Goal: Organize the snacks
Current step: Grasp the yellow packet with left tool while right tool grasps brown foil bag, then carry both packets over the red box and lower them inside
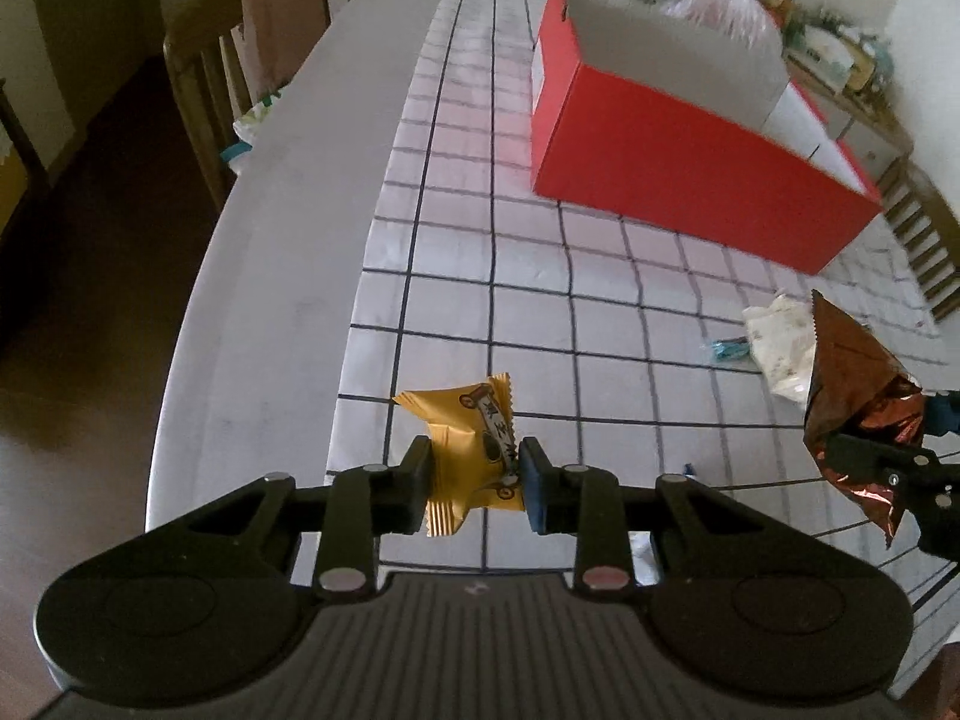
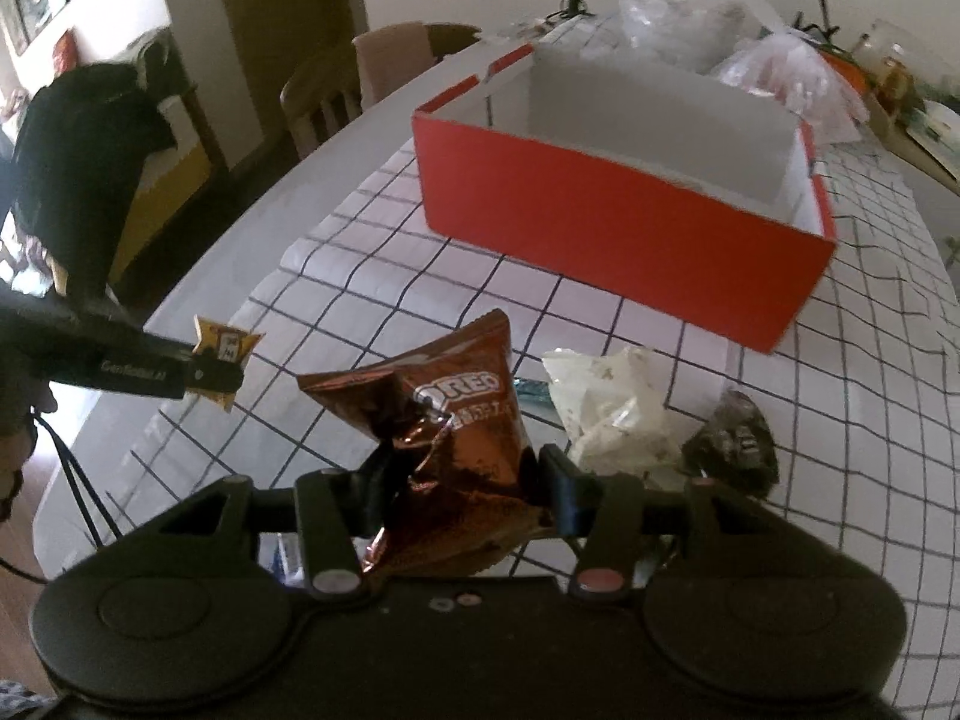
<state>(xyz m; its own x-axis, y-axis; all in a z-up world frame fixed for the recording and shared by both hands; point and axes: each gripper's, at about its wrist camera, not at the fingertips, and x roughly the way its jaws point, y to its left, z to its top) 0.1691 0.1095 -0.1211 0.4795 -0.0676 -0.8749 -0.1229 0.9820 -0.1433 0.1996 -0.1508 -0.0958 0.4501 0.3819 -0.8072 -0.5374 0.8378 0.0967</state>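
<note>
My left gripper [image 1: 475,483] is shut on a small yellow snack packet [image 1: 474,450], held clear above the checked tablecloth. That packet [image 2: 225,354] and the left gripper [image 2: 217,373] also show at the left of the right wrist view. My right gripper [image 2: 461,489] is shut on a crumpled brown Oreo bag [image 2: 444,420], lifted off the table. The same bag [image 1: 852,402] and the right gripper [image 1: 873,459] appear at the right edge of the left wrist view. An open red box [image 1: 678,180] [image 2: 600,228] with a white inside stands farther back on the cloth.
A white wrapper [image 2: 612,414] [image 1: 780,342], a dark packet [image 2: 735,441] and a blue candy [image 1: 729,350] lie on the checked cloth [image 1: 540,312]. Wooden chairs [image 1: 228,78] stand along the table's left side. Plastic bags [image 2: 774,72] sit behind the box.
</note>
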